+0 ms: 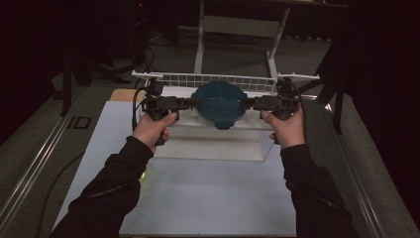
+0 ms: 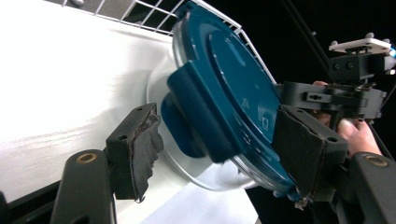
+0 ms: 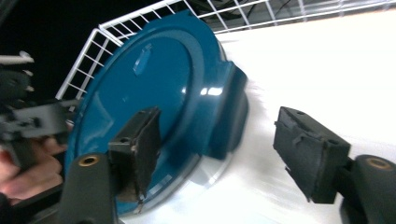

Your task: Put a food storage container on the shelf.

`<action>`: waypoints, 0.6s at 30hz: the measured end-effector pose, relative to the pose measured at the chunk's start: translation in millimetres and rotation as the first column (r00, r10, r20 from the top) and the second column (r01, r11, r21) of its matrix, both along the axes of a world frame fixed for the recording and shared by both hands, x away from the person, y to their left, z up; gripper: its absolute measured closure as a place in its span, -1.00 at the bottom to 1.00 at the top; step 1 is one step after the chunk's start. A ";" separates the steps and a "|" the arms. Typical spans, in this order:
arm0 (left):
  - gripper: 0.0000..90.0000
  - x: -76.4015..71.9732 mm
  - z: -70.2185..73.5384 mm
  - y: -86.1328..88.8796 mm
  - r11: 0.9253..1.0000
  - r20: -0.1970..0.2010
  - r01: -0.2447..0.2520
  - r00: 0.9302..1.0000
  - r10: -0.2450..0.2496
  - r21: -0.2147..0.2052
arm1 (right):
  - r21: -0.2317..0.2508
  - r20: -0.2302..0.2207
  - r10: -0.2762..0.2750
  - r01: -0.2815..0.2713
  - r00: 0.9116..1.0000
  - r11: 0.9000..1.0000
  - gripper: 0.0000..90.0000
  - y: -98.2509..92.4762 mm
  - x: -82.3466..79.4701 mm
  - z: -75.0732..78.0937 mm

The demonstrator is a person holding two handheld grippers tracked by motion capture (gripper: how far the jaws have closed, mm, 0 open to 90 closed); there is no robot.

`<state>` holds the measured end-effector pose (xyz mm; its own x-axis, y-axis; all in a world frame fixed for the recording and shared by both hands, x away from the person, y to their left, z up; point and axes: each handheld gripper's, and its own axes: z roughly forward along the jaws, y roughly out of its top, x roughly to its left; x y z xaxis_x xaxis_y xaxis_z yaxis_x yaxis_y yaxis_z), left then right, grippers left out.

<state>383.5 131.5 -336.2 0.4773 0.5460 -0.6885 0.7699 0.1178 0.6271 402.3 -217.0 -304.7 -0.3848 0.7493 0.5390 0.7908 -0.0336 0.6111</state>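
Note:
A round clear container with a dark teal lid (image 1: 219, 100) sits on a white raised platform (image 1: 213, 145), against a wire rail. My left gripper (image 1: 192, 103) is at the lid's left edge, open. In the left gripper view its jaws straddle the lid's side flap (image 2: 198, 116), with one pad (image 2: 306, 147) over the lid top; the gripper (image 2: 219, 154) is not closed. My right gripper (image 1: 249, 103) is at the lid's right edge, also open. In the right gripper view the opposite flap (image 3: 229, 109) lies between the spread jaws of that gripper (image 3: 223, 156).
A white wire rail (image 1: 223, 80) runs behind the container. The platform rests on a pale table mat (image 1: 208, 196). A small yellowish object (image 1: 143, 174) peeks out beside the left sleeve. White table legs (image 1: 199, 44) stand on the floor beyond.

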 end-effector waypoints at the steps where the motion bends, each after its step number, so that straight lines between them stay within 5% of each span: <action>1: -0.27 -2.8 0.5 -0.3 1.000 0.008 -0.006 1.000 0.006 0.010 | -0.007 0.026 -0.011 0.011 1.000 1.000 -0.30 -1.1 -6.4 -1.3; 11: -0.27 -38.4 7.8 2.2 0.998 0.111 -0.013 0.994 0.007 0.054 | -0.024 0.156 0.028 -0.025 0.987 0.999 -0.18 -0.7 -46.1 4.8; 17: -0.34 -65.1 7.6 1.5 0.994 0.219 -0.029 0.976 0.005 0.104 | -0.031 0.183 0.082 -0.078 0.980 0.996 -0.02 1.8 -69.9 -0.9; 18: -0.34 -75.6 5.6 1.6 0.994 0.262 -0.013 0.965 -0.017 0.112 | -0.032 0.187 0.095 -0.091 0.978 0.995 0.07 3.7 -75.0 -2.8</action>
<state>307.9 133.1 -330.6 0.6339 0.6111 -0.4740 0.5769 0.0345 0.8161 327.3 -213.3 -307.5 -0.5460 0.7171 0.4332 0.6608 0.0506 0.7489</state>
